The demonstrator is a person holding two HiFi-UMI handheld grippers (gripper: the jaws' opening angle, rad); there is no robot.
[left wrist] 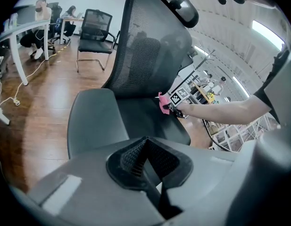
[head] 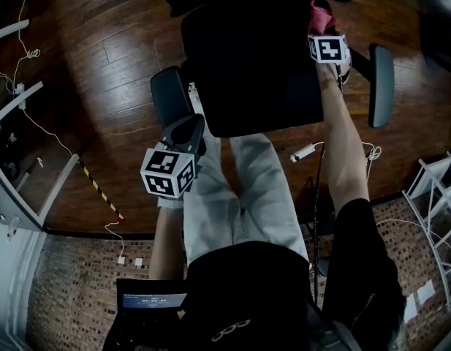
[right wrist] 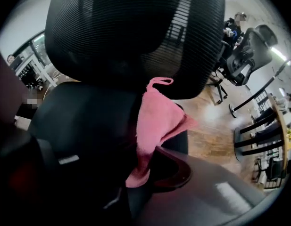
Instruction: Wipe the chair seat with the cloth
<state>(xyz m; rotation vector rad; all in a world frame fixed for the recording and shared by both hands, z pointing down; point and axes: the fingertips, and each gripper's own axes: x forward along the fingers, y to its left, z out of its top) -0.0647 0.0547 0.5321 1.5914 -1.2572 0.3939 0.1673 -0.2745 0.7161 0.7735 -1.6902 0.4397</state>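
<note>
Pink cloth (right wrist: 157,121) hangs pinched in the fingers of the right gripper (right wrist: 145,173), at the back right corner of the chair seat (head: 254,72), close under the mesh backrest (right wrist: 136,36). The left gripper (left wrist: 146,145) sits by the left armrest (head: 170,97), its fingers closed together on nothing. Only one end of the cloth looks caught, so a hard drag across the seat could pull it free, and the loose part may bunch up and wipe little

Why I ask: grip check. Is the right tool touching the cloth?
Touching. Right gripper view shows the cloth pinched in the right tool.
</note>
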